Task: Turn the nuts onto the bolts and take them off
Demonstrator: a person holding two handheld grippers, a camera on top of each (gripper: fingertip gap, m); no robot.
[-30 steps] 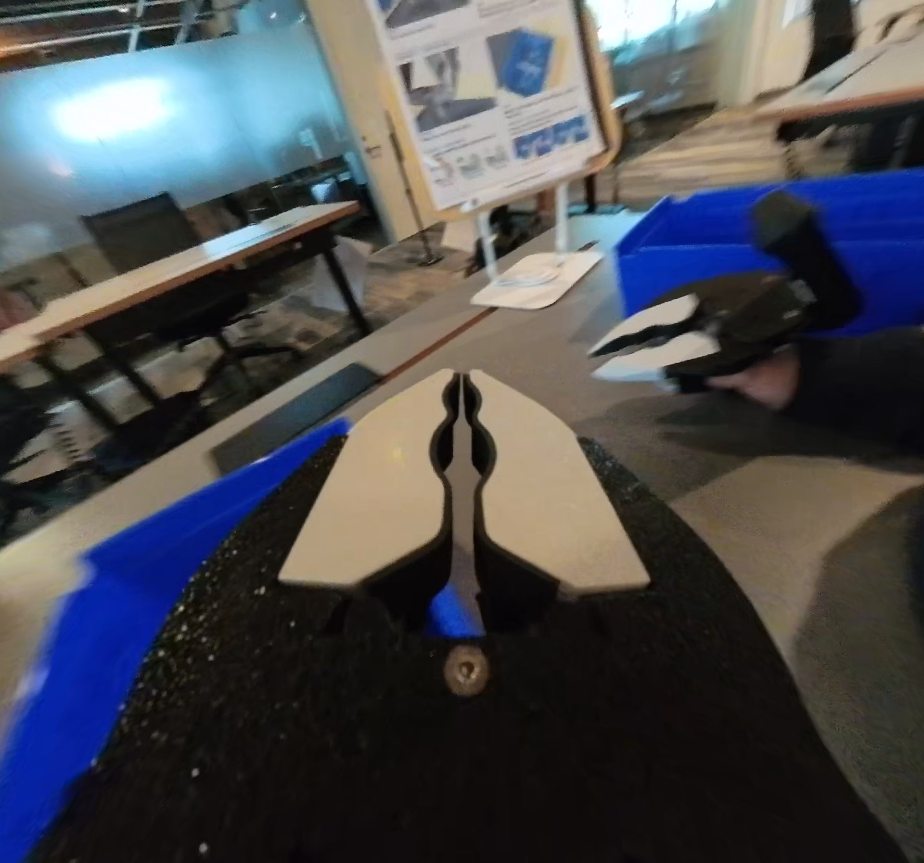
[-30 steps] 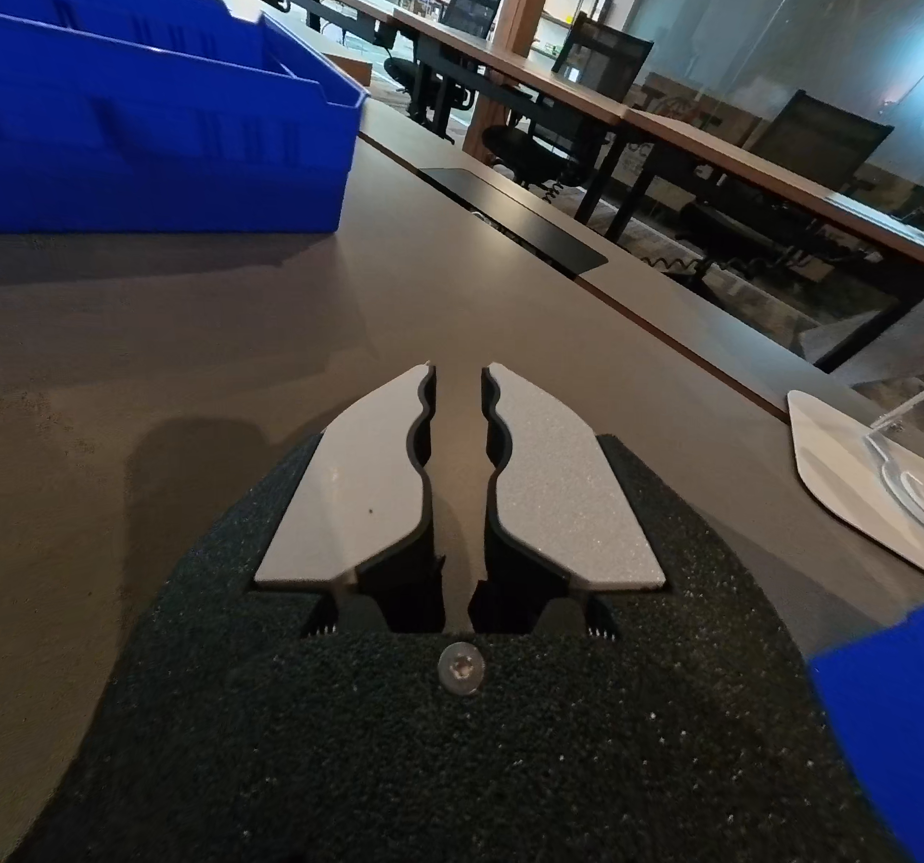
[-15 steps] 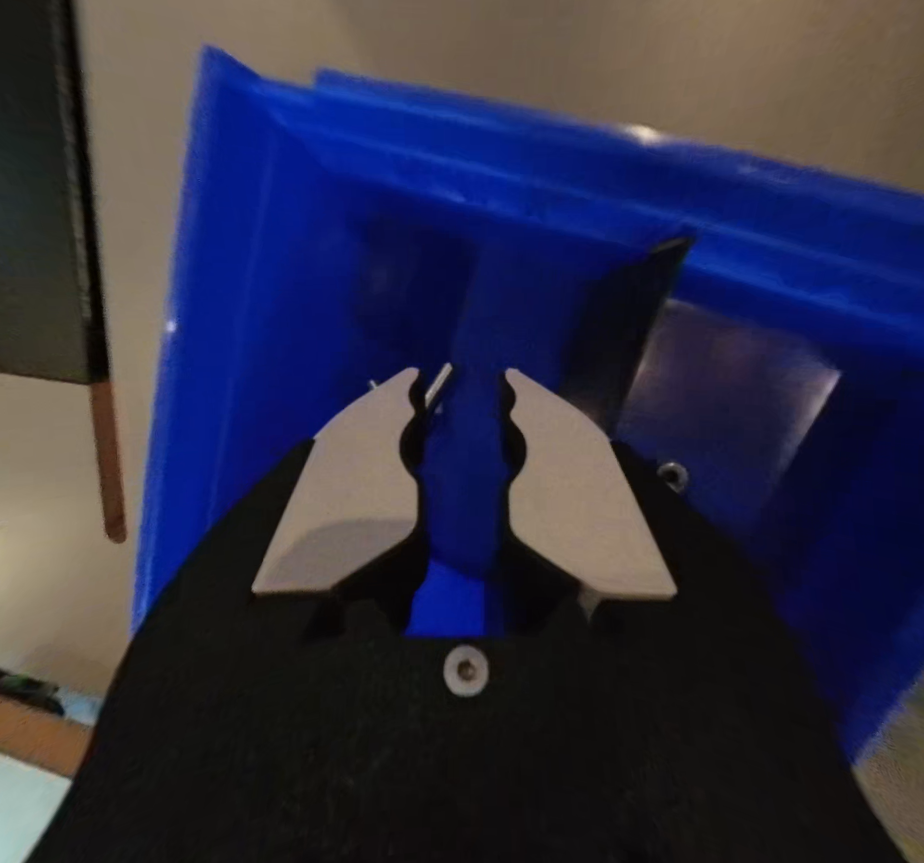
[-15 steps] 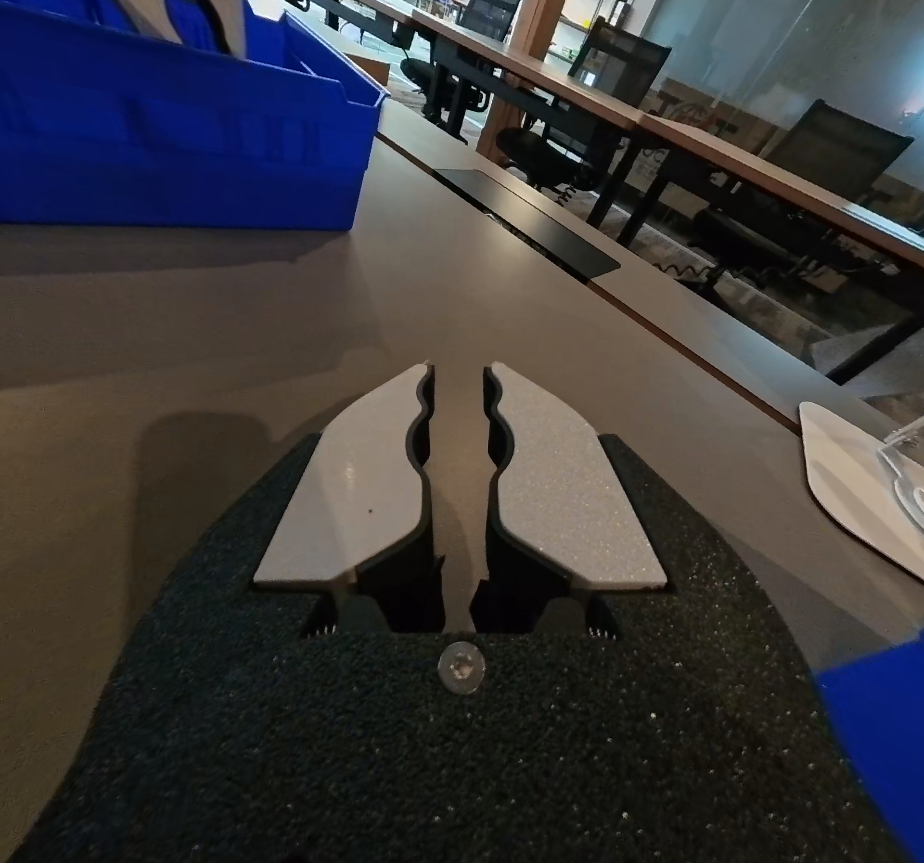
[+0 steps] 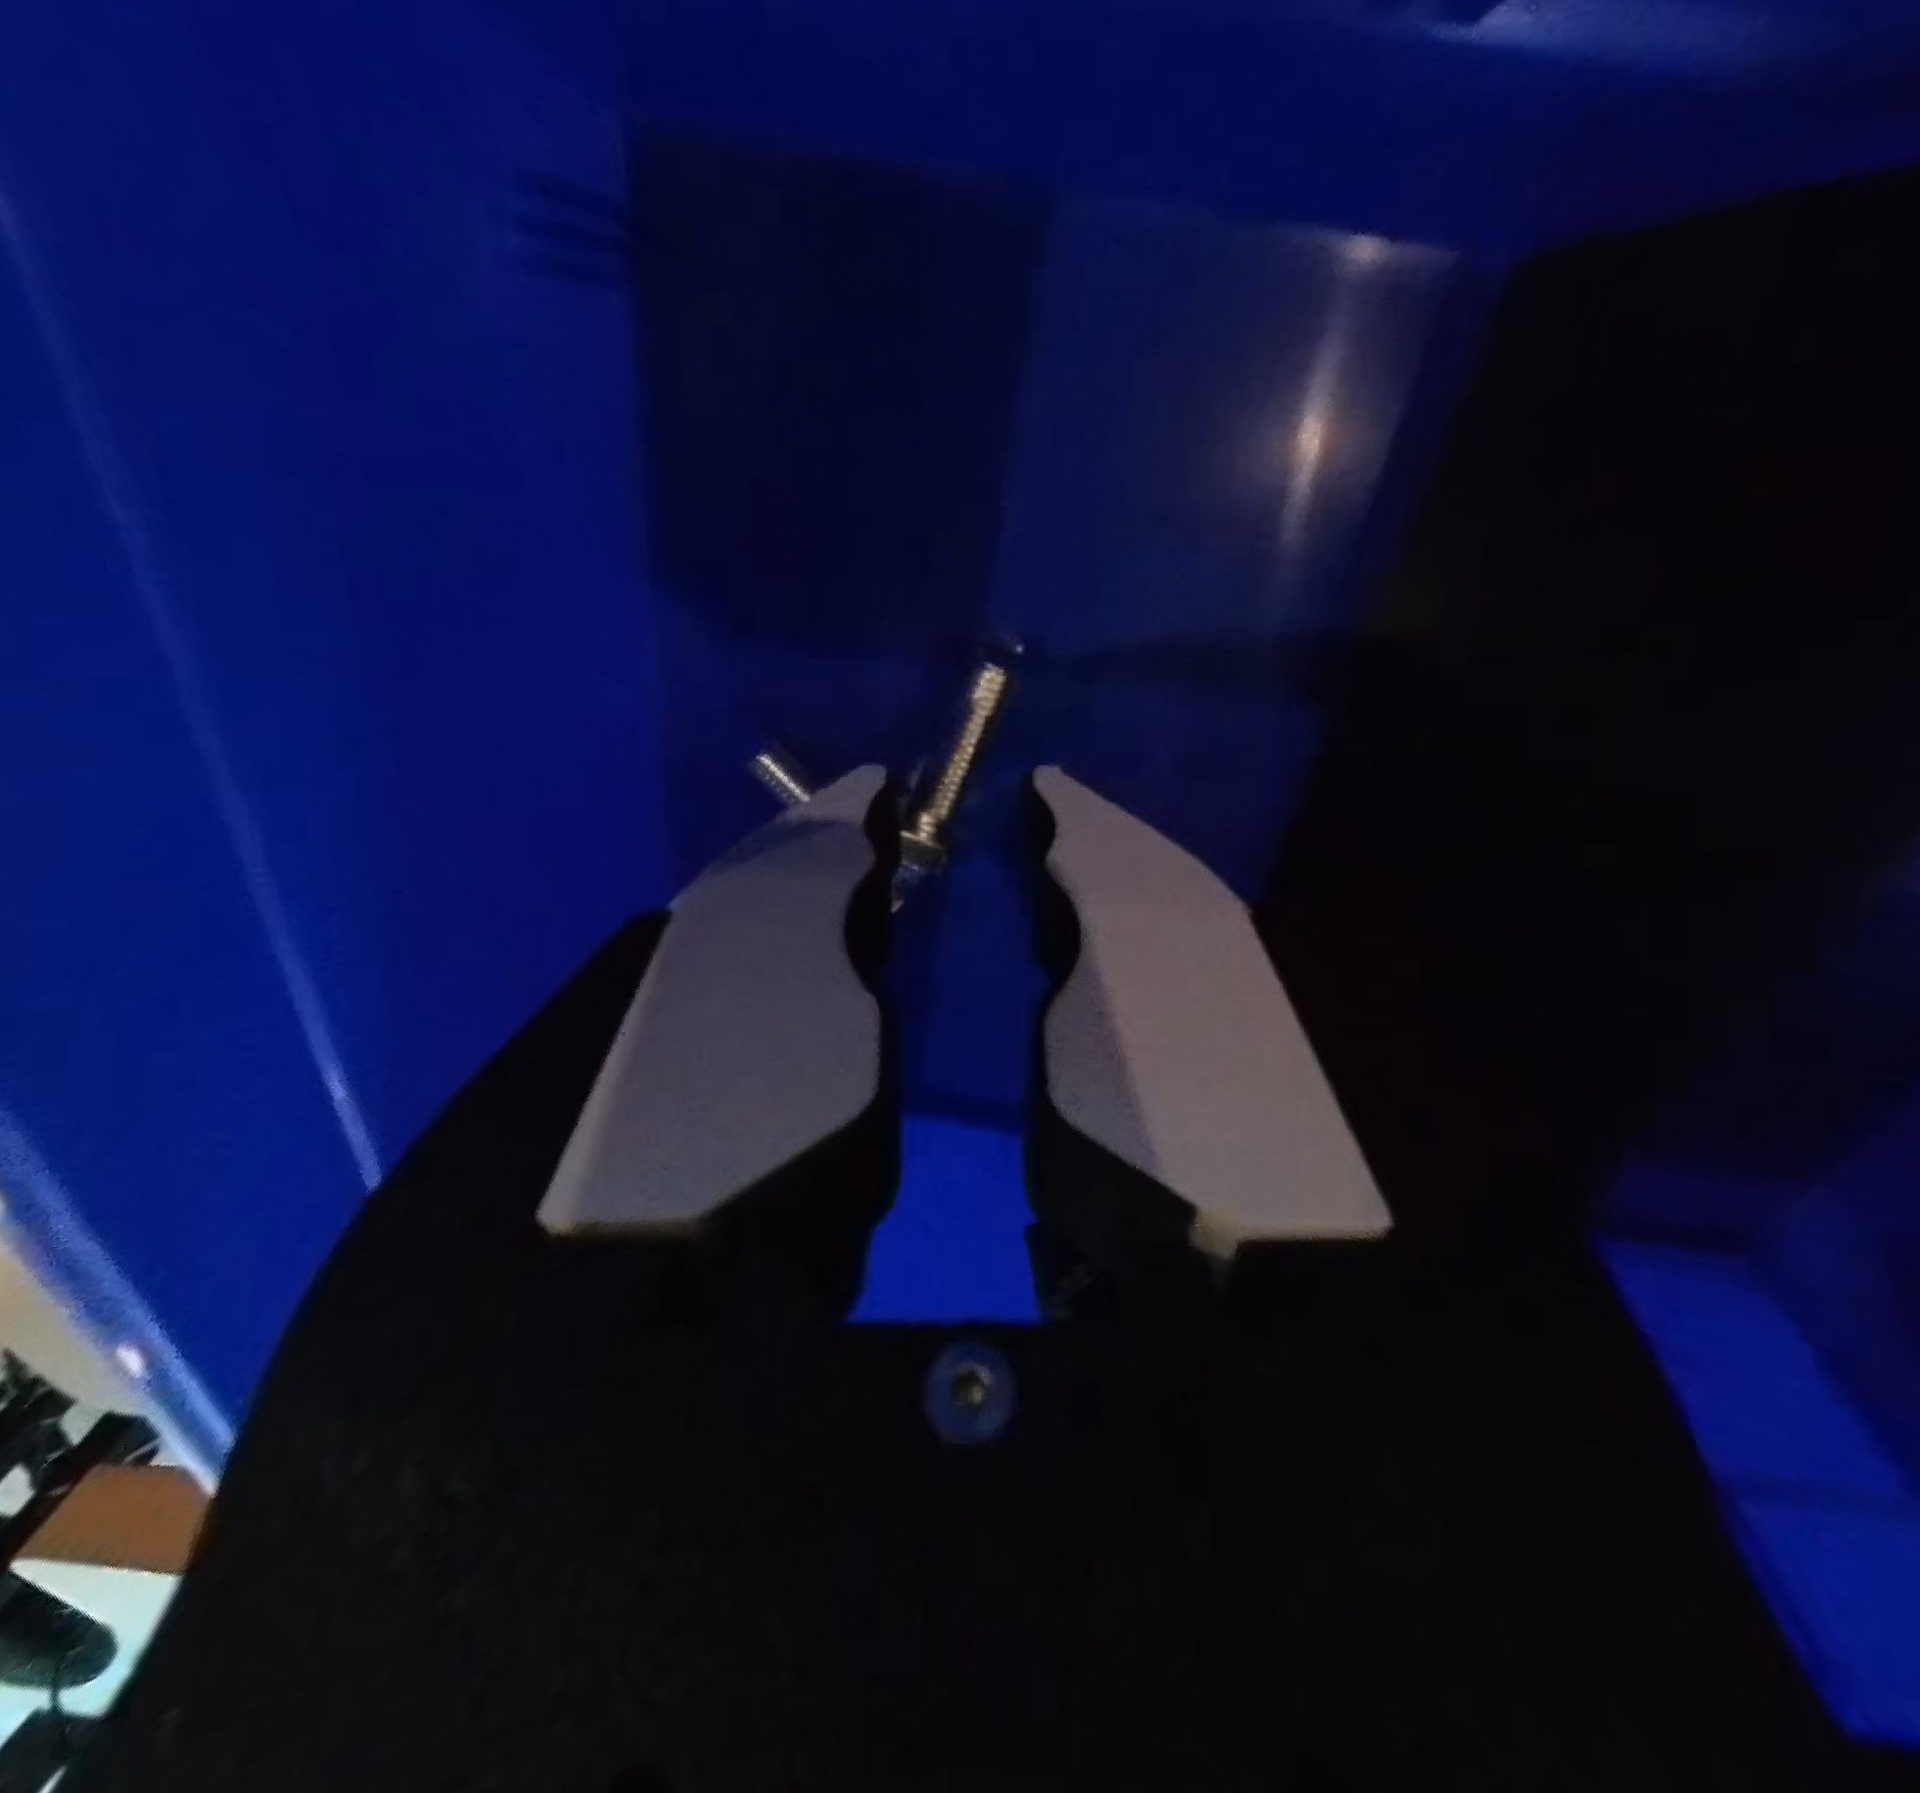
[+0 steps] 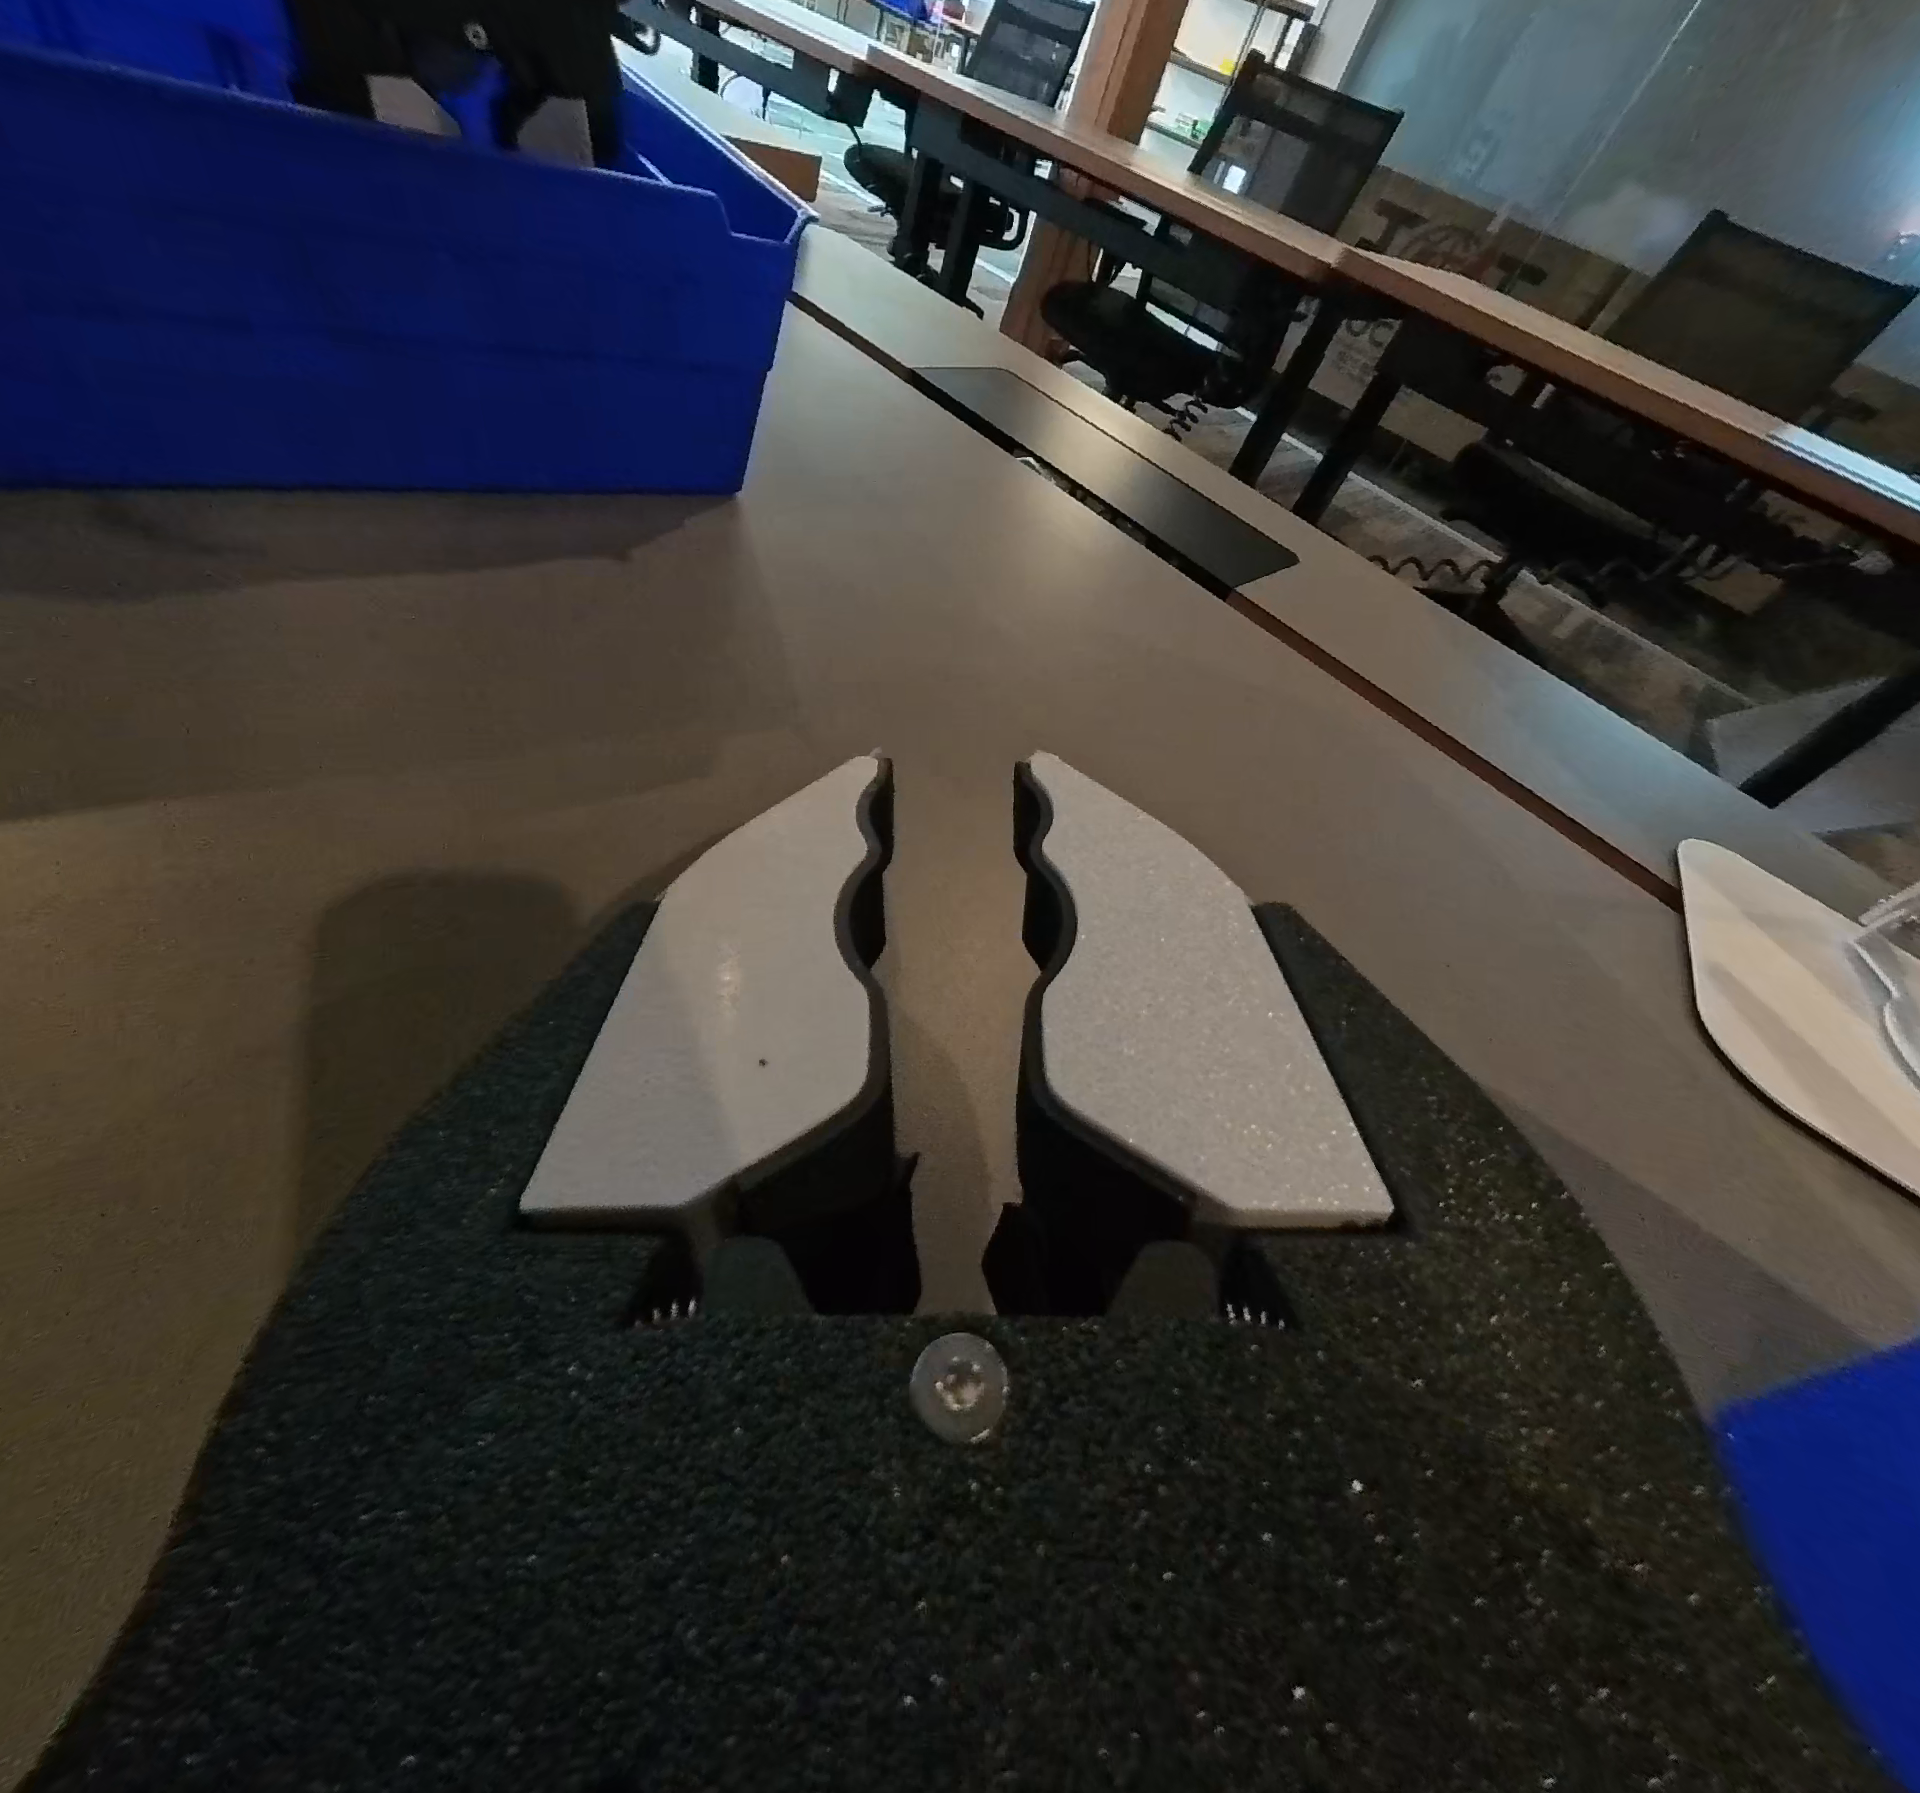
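Note:
In the left wrist view my left gripper (image 5: 956,793) is open and reaches down inside a blue bin (image 5: 364,496). A silver bolt (image 5: 966,735) lies on the bin floor just past the fingertips, close to the left finger (image 5: 769,995). A small nut (image 5: 922,850) seems to sit at its near end. A second bolt's end (image 5: 774,772) shows left of that finger. In the right wrist view my right gripper (image 6: 951,767) is open and empty, low over the grey table (image 6: 520,704). The left gripper (image 6: 468,8) shows far off, dipped into the blue bin (image 6: 416,320).
A black cable cover (image 6: 1112,465) is set into the table beyond my right gripper. A white stand base (image 6: 1787,995) lies at the right. A second blue bin's corner (image 6: 1829,1494) is at the lower right. Desks and chairs stand behind. Tip to tip, the grippers are about 30 cm apart.
My left gripper has swung from above the table down into the blue bin and opened over the bolts. The right gripper has hardly moved and stays open.

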